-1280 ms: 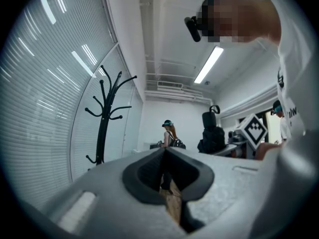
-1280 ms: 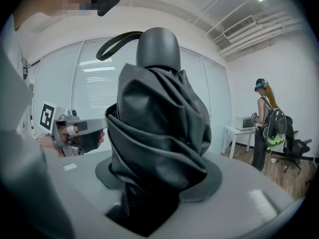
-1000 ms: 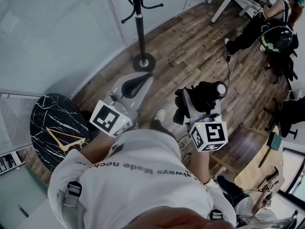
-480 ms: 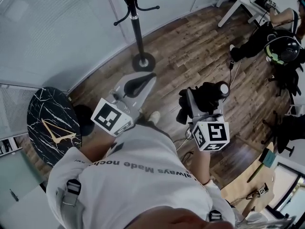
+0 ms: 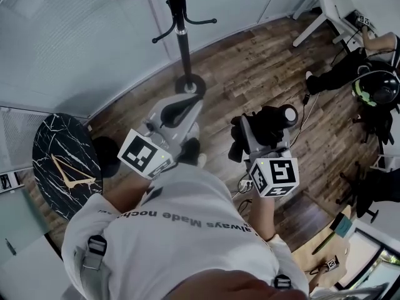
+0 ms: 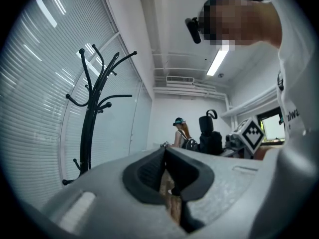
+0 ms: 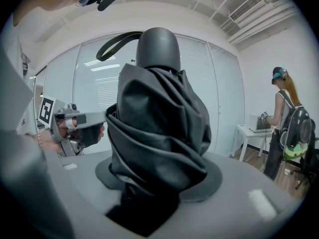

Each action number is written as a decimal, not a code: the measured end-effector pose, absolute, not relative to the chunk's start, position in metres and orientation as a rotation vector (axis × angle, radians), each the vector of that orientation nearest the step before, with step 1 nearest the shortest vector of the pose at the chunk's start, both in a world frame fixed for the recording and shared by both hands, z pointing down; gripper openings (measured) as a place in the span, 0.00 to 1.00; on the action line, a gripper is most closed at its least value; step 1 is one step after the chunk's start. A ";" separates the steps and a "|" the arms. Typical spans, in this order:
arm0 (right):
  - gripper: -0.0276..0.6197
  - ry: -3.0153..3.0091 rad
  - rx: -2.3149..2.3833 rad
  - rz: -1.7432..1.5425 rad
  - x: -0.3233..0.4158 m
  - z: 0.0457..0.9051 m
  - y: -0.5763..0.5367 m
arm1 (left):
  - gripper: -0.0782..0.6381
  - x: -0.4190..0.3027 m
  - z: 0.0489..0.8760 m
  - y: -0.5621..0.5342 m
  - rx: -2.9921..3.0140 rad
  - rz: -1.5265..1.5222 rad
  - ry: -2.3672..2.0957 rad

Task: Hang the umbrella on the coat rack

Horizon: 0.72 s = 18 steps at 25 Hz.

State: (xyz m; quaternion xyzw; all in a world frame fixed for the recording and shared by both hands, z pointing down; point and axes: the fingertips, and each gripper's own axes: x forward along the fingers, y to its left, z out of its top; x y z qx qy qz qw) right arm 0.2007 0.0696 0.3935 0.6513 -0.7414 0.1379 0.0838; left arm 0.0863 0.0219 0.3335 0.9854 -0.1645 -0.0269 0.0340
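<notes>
A folded black umbrella (image 7: 159, 133) with a grey knob handle (image 7: 158, 46) and a strap loop stands upright between the jaws of my right gripper (image 7: 154, 183), which is shut on its fabric. From the head view that umbrella (image 5: 270, 125) sticks out forward from the right gripper (image 5: 259, 130). The black coat rack (image 5: 181, 36) stands on its round base (image 5: 190, 84) by the glass wall, just ahead of my left gripper (image 5: 181, 108). In the left gripper view the rack (image 6: 94, 108) rises at the left with bare hooks. The left gripper (image 6: 165, 153) is shut and holds nothing.
A round black marble table (image 5: 59, 167) stands at the left by the wall. A person with a backpack (image 5: 369, 74) is at a white desk (image 5: 331, 11) at the far right. Blinds cover the glass wall (image 5: 75, 42) behind the rack. The floor is wooden.
The person has stepped toward the coat rack and both grippers have travelled along, the umbrella still gripped. The marble table has slid left in the head view.
</notes>
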 end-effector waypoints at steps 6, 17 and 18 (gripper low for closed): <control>0.41 -2.250 1.861 0.379 0.202 0.388 -0.012 | 0.11 0.084 0.329 -0.052 3.010 -0.134 -0.592; 0.41 -2.313 1.730 0.317 0.172 0.375 -0.154 | 0.12 0.065 0.297 -0.158 3.043 -0.239 -0.526; 0.41 -2.315 1.723 0.311 0.170 0.374 -0.164 | 0.12 0.065 0.293 -0.163 3.047 -0.247 -0.504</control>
